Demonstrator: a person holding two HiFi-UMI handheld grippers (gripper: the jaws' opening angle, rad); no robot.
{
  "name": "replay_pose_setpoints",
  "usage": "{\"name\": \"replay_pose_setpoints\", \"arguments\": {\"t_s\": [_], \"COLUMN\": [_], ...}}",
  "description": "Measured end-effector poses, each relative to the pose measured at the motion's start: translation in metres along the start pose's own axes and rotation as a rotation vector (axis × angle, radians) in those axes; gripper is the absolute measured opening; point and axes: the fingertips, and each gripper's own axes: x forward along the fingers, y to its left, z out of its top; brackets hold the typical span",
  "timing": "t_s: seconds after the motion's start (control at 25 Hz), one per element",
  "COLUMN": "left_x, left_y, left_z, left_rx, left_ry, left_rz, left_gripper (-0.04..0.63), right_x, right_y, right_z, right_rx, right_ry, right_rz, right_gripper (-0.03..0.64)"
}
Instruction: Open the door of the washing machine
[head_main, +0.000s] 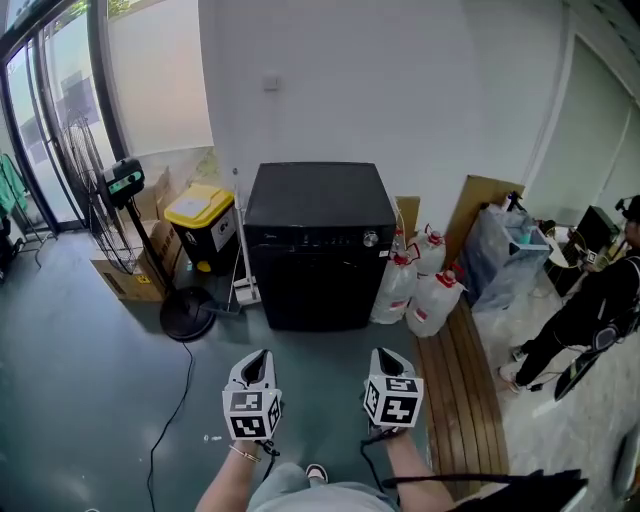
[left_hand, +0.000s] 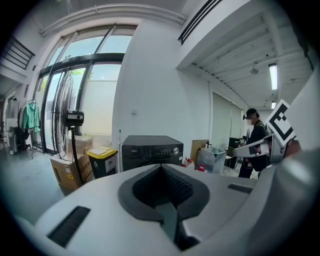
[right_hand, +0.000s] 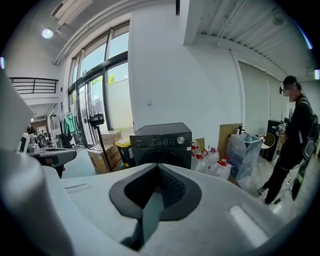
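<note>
The black front-loading washing machine (head_main: 318, 245) stands against the white wall with its door (head_main: 318, 292) closed and a silver knob (head_main: 370, 239) on the control strip. My left gripper (head_main: 257, 358) and right gripper (head_main: 386, 356) hover side by side over the floor, well short of the machine and pointing at it. Both are shut and hold nothing. The machine shows beyond the jaws in the left gripper view (left_hand: 152, 150) and in the right gripper view (right_hand: 162, 142). The left gripper (left_hand: 161, 166) and right gripper (right_hand: 159, 167) have their pads closed together.
A yellow-lidded bin (head_main: 203, 222), cardboard boxes (head_main: 130, 275) and a standing fan (head_main: 125, 180) with its round base (head_main: 187, 315) sit left of the machine. Water jugs (head_main: 420, 285) crowd its right side. Wooden planks (head_main: 465, 390) lie at right, where a person (head_main: 590, 310) stands. A cable (head_main: 175, 400) runs across the floor.
</note>
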Motion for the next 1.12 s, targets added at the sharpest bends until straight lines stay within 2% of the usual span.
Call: {"name": "replay_pose_setpoints", "arguments": {"t_s": [0.24,0.68,1.12], "left_x": [0.02,0.082,0.169], "left_y": [0.006,0.028,0.084], "left_z": [0.002,0.011,0.033], "left_rx": [-0.008,0.006,0.005], "left_ry": [0.015,0.023,0.043], "left_rz": [0.014,-0.009,-0.031], "left_gripper": [0.005,0.005,0.005], "right_x": [0.022,0.076,0.159], "right_y": [-0.003,-0.011,0.002], "right_z": [0.002,0.02,0.068], "right_rx": [-0.007,-0.004,-0.036], "right_ry": [0.028,0.028,0.041], "right_rz": [0.016,-0.007,-0.048], "right_gripper": [0.005,0.006,0.006]}}
